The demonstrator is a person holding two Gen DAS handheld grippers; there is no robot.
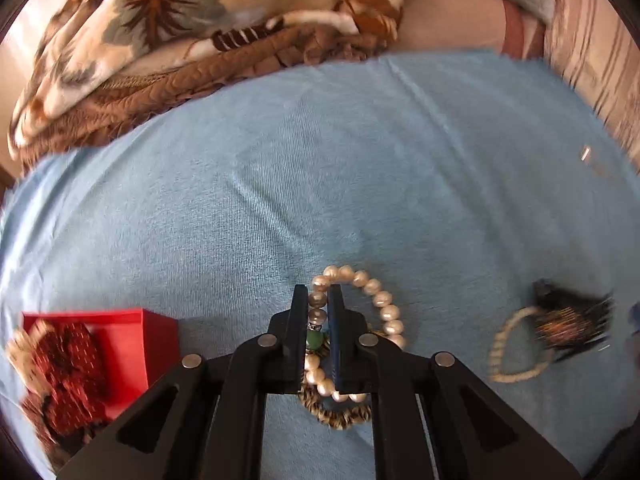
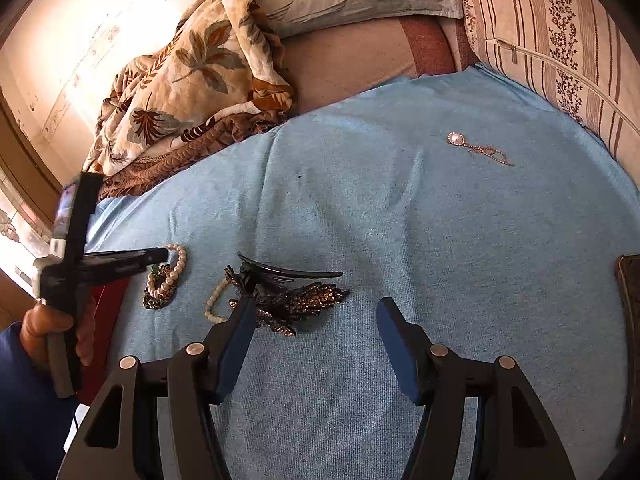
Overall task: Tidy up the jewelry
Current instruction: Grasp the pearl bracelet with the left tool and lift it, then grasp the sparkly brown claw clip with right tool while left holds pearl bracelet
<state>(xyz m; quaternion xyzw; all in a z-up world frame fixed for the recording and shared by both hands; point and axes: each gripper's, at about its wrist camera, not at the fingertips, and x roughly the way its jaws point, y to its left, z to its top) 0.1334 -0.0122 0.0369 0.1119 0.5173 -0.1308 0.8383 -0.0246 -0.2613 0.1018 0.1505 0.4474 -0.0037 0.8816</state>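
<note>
My left gripper [image 1: 318,300] is shut on a pearl bracelet [image 1: 384,308] with a green bead, just above the blue cloth [image 1: 280,184]. A brown patterned bracelet [image 1: 340,416] lies under it. The same gripper [image 2: 160,256] and the pearl bracelet [image 2: 176,268] show at the left of the right wrist view. My right gripper [image 2: 316,316] is open and empty above the cloth [image 2: 400,220]. A dark beaded hair clip [image 2: 296,296] and a small pearl strand [image 2: 214,300] lie just left of it. A pendant with a chain [image 2: 476,146] lies far right.
A red box [image 1: 120,344] holding red patterned jewelry stands at the left. A floral quilt [image 2: 180,80] is bunched at the back left, a striped pillow [image 2: 560,40] at the right. A dark object [image 2: 630,292] sits at the right edge.
</note>
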